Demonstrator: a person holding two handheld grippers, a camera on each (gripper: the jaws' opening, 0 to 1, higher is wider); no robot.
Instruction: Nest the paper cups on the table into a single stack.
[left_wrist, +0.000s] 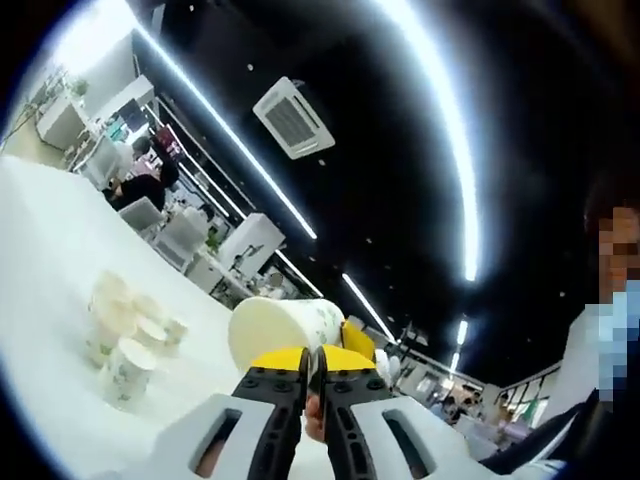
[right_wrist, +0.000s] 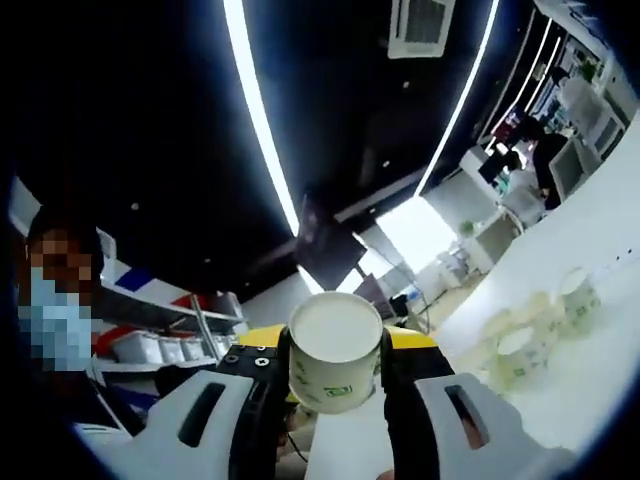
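Cups lifted for nesting: my right gripper (right_wrist: 335, 385) clasping white paper cup with green print (right_wrist: 333, 352) mouth-forward; my left gripper (left_wrist: 312, 385) pinching rim of second, sideways cream paper cup (left_wrist: 285, 330); loose cups (left_wrist: 125, 335) waiting on white table (left_wrist: 45, 260).

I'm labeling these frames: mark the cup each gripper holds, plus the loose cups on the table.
left-held cup (left_wrist: 285, 330), left gripper view, on its side wall.
right-held cup (right_wrist: 333, 327), right gripper view, on its open mouth.
loose cups (left_wrist: 125, 335), left gripper view, mid-cluster.
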